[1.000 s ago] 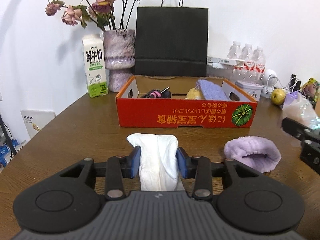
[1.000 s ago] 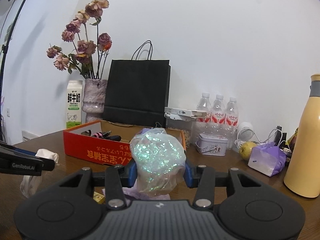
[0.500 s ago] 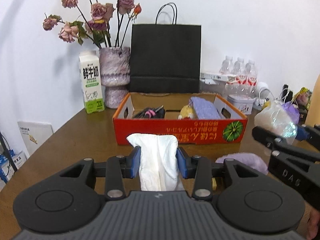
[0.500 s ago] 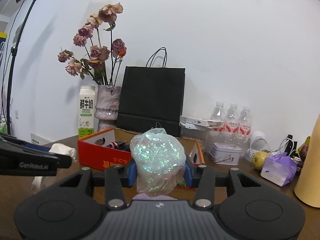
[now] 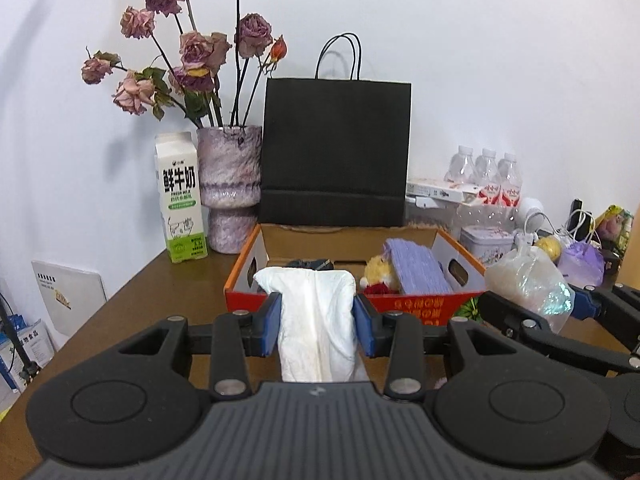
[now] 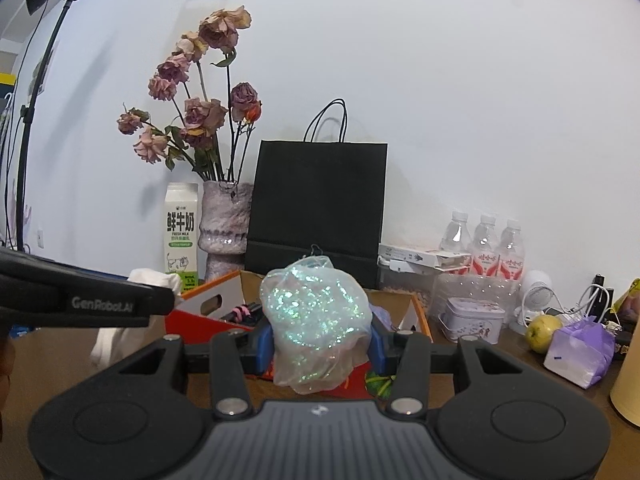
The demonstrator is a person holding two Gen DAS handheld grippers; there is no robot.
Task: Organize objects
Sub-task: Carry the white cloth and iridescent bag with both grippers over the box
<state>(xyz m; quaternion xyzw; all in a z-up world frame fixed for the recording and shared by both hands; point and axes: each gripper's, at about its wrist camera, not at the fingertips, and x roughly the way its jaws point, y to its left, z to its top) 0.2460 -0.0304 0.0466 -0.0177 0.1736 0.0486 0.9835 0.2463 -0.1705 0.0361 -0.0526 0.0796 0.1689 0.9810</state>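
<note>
A crumpled white cloth [image 5: 316, 328] and an iridescent glittery bag [image 6: 316, 320] hang before the red cardboard box [image 5: 420, 304].

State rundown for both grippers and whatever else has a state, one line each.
left gripper: shut on white cloth
white cloth: held, hanging limp
right gripper: shut on glitter bag
glitter bag: held, crumpled
red box: open, partly filled
black paper bag: upright
milk carton: upright, closed
roses: wilted
</note>
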